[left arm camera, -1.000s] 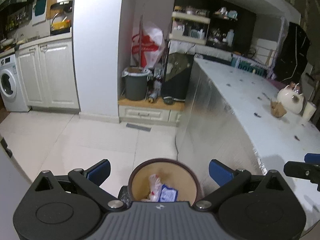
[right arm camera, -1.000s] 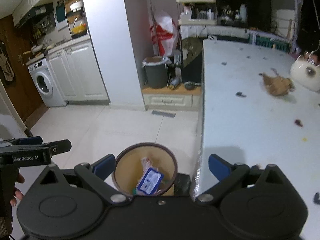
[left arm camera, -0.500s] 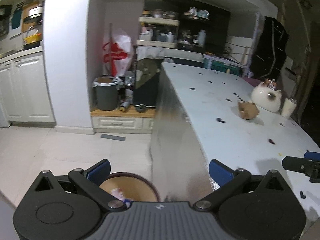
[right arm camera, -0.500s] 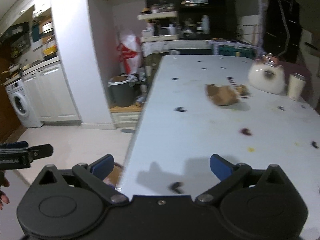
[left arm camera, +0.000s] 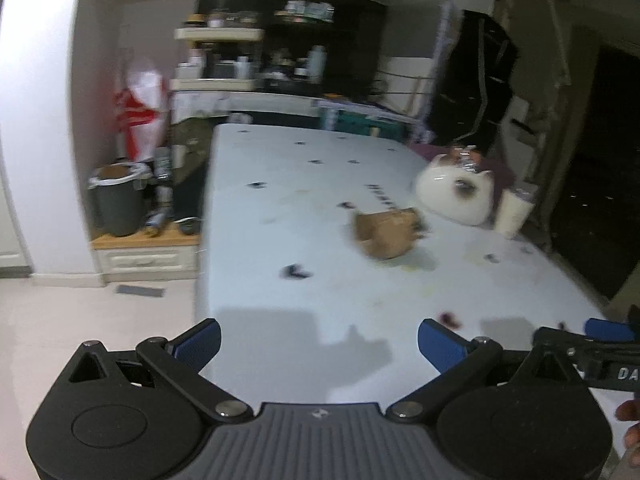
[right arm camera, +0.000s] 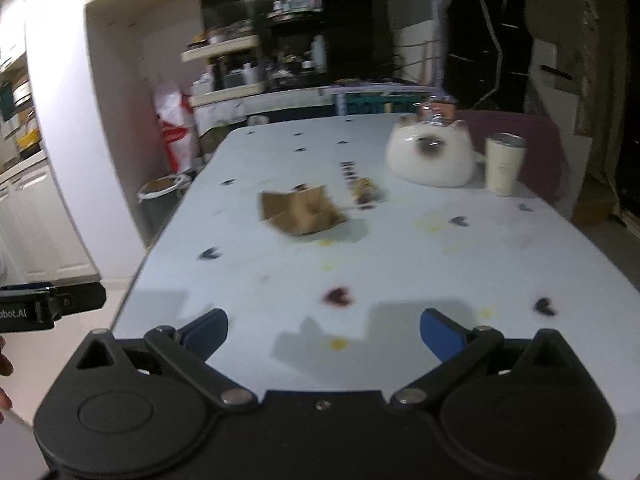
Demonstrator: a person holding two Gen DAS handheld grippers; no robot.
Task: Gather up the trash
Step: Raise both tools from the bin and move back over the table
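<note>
Right tool [right arm camera: 322, 330] and left tool [left arm camera: 318, 342] both spread wide, empty, at near edge of surface [right arm camera: 420, 248]; crumpled brown paper [right arm camera: 300, 210] mid-surface, well ahead; approach low, straddle the crumple, clench on its bulk; skip the printed marks.

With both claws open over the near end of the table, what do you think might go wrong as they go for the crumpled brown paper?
1. The brown paper lies close to the white cat-shaped pot and cream cup; a wide reach might knock them.
2. The small wrapper beside the paper could be pushed away or missed.
3. The left claw and right claw point at the same area and may collide.
</note>
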